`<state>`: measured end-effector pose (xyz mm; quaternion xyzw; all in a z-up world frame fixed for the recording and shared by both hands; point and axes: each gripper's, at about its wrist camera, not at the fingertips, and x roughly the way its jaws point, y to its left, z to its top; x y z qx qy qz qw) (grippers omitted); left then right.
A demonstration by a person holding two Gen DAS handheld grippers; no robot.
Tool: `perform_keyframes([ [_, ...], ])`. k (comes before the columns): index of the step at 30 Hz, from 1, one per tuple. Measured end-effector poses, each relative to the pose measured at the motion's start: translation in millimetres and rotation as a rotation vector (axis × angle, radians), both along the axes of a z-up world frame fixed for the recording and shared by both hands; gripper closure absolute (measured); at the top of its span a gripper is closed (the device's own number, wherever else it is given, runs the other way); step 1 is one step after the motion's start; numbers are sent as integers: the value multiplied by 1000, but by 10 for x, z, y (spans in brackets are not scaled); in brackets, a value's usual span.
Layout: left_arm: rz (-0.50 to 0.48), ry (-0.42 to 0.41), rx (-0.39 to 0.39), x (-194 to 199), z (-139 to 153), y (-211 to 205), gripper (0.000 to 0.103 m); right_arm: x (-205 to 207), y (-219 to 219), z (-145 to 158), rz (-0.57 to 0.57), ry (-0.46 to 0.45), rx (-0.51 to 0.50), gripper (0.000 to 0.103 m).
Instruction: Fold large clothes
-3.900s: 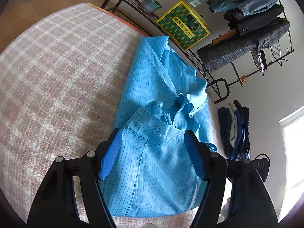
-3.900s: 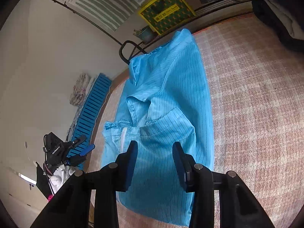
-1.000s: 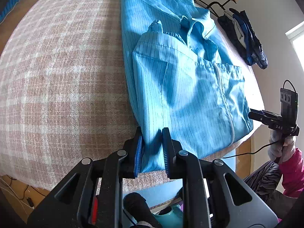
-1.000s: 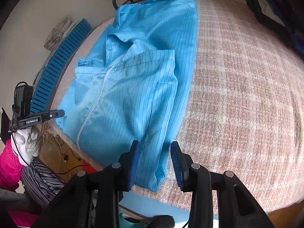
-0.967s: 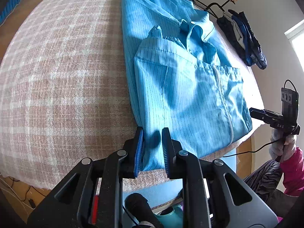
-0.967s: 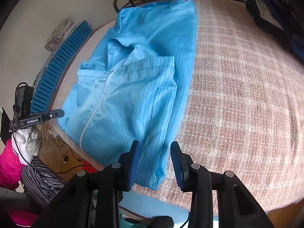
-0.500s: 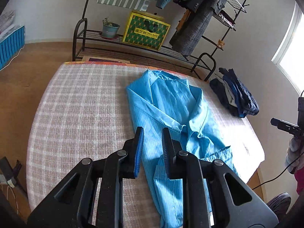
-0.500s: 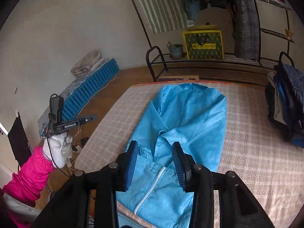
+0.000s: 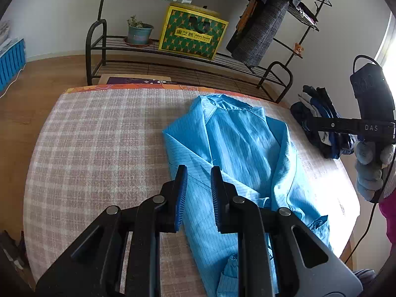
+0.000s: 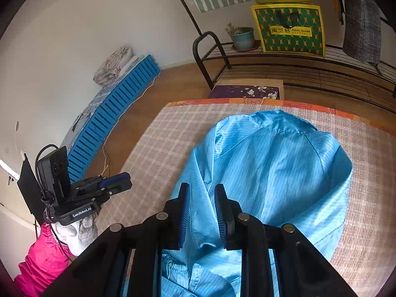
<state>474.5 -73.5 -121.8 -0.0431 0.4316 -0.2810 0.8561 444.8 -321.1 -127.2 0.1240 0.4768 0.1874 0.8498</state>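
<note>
A light blue striped jacket [image 9: 242,143] lies partly folded on the plaid-covered bed [image 9: 99,136], a stitched hem at its far end and its cuffs nearer me. My left gripper [image 9: 198,170] hovers over the jacket's left edge. Its jaws stand a narrow gap apart with nothing pinched. My right gripper [image 10: 202,188] hangs above the middle of the jacket [image 10: 272,163]. Its jaws are closing, and only cloth lying on the bed shows through the gap. Seen from the side, neither the left gripper [image 10: 127,180] nor the right gripper [image 9: 314,123] has cloth hanging from it.
Behind the bed a black metal rack [image 9: 173,57] holds a plant pot [image 9: 138,31] and a yellow-green box [image 9: 193,34]. Coats [image 9: 267,17] hang above it. Dark clothes [image 9: 314,101] are piled at the bed's right edge. A blue slatted pad [image 10: 106,123] lies on the floor.
Both grippers have left the jacket's near hem at the bed edge, risen and moved forward over it. The right jaws have narrowed. The jacket lies as it did.
</note>
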Motion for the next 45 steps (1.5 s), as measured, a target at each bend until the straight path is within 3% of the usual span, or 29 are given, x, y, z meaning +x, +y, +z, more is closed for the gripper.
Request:
perform_keyframes([
  [9,-28,58,8,800,-722,-365,86,1157,144,-1169,5,121,36,82],
  [14,-75,76,-2,936,-957,-544,86,1548,122,-1378,-18,118,57,82],
  [19,-106,51,52,914,-1109,-707,86,1816,-52,-1475,-135,98,128,84],
  [22,-110,4,79,860,-1123,-757,86,1850,-99,-1417,-156,83,126,84],
  [25,-108,12,65,876,-1130,-735,86,1677,-120,-1128,-171,-10,62,79],
  [28,-102,21,48,886,-1125,-708,86,1500,-31,-947,-66,-32,134,79],
  [33,-99,19,46,873,-1124,-694,86,1416,497,-1049,135,3,45,81],
  [34,-99,19,47,882,-1131,-703,86,1453,563,-1114,131,9,-18,81],
  [36,-99,21,44,878,-1151,-708,86,1576,527,-1288,68,57,-52,80],
  [37,-98,23,40,880,-1158,-709,86,1639,461,-1368,20,81,-69,86],
  [39,-101,29,40,877,-1172,-709,85,1684,295,-1399,-31,96,-15,84],
  [42,-124,68,41,889,-1146,-693,84,1586,30,-1165,-66,76,70,77],
  [44,-123,78,22,937,-1072,-621,70,1412,-196,-871,-58,25,102,72],
  [45,-109,63,9,951,-1022,-570,53,1316,-336,-730,-63,2,114,67],
])
